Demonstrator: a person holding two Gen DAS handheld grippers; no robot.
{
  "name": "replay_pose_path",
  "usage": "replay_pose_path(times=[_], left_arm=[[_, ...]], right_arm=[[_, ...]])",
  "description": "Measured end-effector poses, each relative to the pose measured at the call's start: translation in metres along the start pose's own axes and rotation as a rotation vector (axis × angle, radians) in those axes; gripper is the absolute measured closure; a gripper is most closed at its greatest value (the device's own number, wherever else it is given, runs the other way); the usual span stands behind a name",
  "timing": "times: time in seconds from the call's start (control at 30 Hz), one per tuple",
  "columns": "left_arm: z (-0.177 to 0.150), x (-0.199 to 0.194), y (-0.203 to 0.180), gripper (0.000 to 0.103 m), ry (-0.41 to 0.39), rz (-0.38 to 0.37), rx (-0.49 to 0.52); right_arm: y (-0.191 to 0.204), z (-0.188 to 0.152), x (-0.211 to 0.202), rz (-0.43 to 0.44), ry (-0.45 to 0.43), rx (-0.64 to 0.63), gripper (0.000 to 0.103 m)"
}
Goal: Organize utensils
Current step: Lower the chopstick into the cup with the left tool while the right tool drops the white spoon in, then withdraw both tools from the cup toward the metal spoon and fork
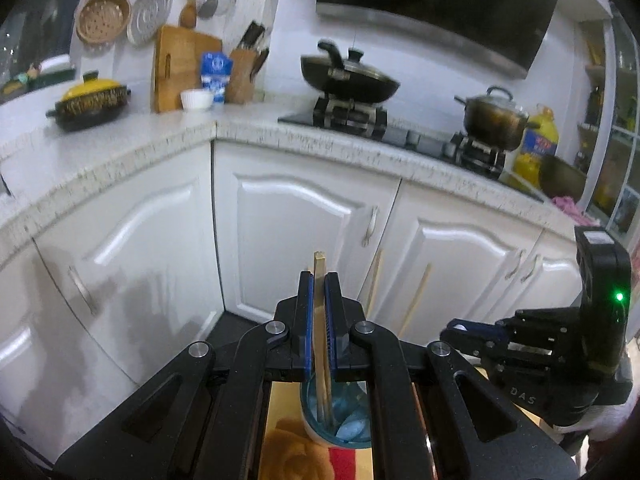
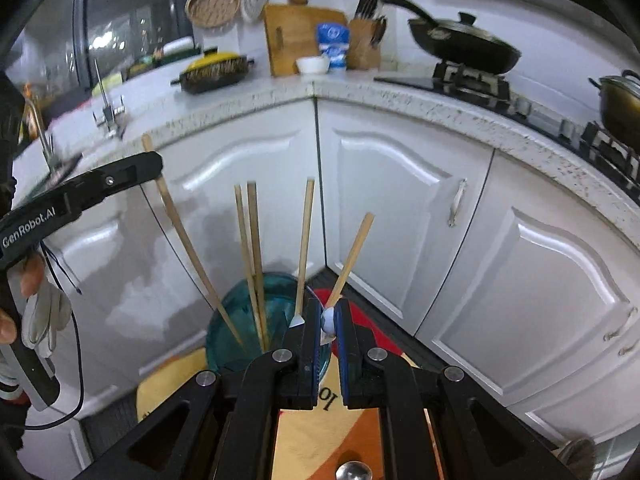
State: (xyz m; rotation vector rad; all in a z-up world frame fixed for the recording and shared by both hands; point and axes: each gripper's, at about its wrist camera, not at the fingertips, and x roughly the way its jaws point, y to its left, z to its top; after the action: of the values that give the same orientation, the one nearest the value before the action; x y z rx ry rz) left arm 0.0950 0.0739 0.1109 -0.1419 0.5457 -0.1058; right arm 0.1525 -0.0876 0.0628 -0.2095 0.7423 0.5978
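My left gripper (image 1: 319, 280) is shut on a wooden chopstick (image 1: 319, 264) that stands upright, its lower end inside a teal glass cup (image 1: 352, 428). In the right wrist view the same left gripper (image 2: 154, 168) comes in from the upper left, gripping a slanted chopstick (image 2: 188, 240) that reaches into the cup (image 2: 232, 320). Two more chopsticks (image 2: 250, 248) stand in the cup. My right gripper (image 2: 329, 312) is shut on the white-and-blue lower end of a wooden-handled utensil (image 2: 352, 252), just right of the cup. Another wooden-handled utensil (image 2: 305, 240) stands beside it. The right gripper (image 1: 452, 330) also shows at the right of the left wrist view.
White cabinet doors (image 1: 304, 216) and a speckled countertop (image 1: 248, 132) curve round behind. On it stand a lidded wok (image 1: 348, 76), a steel pot (image 1: 494, 120), a knife block (image 1: 242, 76) and a yellow-lidded casserole (image 1: 90, 100). A yellow and red mat (image 2: 320, 440) lies under the cup, with a metal spoon (image 2: 352, 472) on it.
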Motion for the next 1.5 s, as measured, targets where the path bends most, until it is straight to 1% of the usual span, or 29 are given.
replay_pose_path(times=[0.17,0.27,0.33,0.43,0.47,0.5,0.53,0.57,0.67,0.77,1.0,1.13,1.23,1.3,1.5], left_arm=[[-0.018,0.022,0.001,0.099,0.066,0.000,-0.013],[-0.025,0.029,0.000,0.099,0.088,0.001,-0.018],[-0.028,0.030,-0.001,0.099,0.095,-0.002,-0.020],[-0.030,0.029,0.000,0.098,0.103,-0.004,-0.027],[-0.031,0.029,0.001,0.097,0.106,-0.005,-0.030],[-0.031,0.028,0.002,0.095,0.107,-0.007,-0.035],[-0.031,0.026,0.003,0.090,0.107,-0.010,-0.043],[-0.031,0.024,0.003,0.085,0.105,-0.013,-0.049],[-0.034,0.017,0.003,0.077,0.103,-0.021,-0.063],[-0.039,0.008,0.001,0.071,0.104,-0.024,-0.068],[-0.065,-0.011,-0.010,0.068,0.108,-0.012,-0.043],[-0.085,-0.015,-0.021,0.068,0.133,-0.014,-0.031],[-0.098,-0.016,-0.031,0.068,0.146,-0.004,-0.001],[-0.107,-0.016,-0.039,0.068,0.157,0.003,0.017],[-0.127,-0.013,-0.056,0.068,0.202,-0.022,0.040]], right_arm=[[0.002,-0.008,0.033,0.034,0.073,-0.004,0.096],[0.001,-0.017,0.047,0.051,0.103,0.018,0.096],[-0.002,-0.022,0.051,0.059,0.104,0.045,0.096],[-0.015,-0.028,0.044,0.096,0.092,0.120,0.095],[-0.018,-0.030,0.040,0.104,0.083,0.142,0.089],[-0.019,-0.031,0.036,0.109,0.074,0.152,0.081],[-0.021,-0.034,0.031,0.112,0.064,0.161,0.078],[-0.022,-0.036,0.026,0.109,0.059,0.166,0.078],[-0.024,-0.045,0.014,0.106,0.049,0.201,0.078],[-0.023,-0.054,0.003,0.111,0.041,0.229,0.077],[-0.013,-0.078,-0.021,0.085,0.016,0.255,0.074],[-0.006,-0.092,-0.029,0.052,0.018,0.254,0.073],[-0.002,-0.102,-0.035,0.033,0.016,0.256,0.073],[-0.002,-0.109,-0.041,0.025,0.012,0.269,0.071],[-0.004,-0.129,-0.051,-0.010,0.026,0.288,0.069]])
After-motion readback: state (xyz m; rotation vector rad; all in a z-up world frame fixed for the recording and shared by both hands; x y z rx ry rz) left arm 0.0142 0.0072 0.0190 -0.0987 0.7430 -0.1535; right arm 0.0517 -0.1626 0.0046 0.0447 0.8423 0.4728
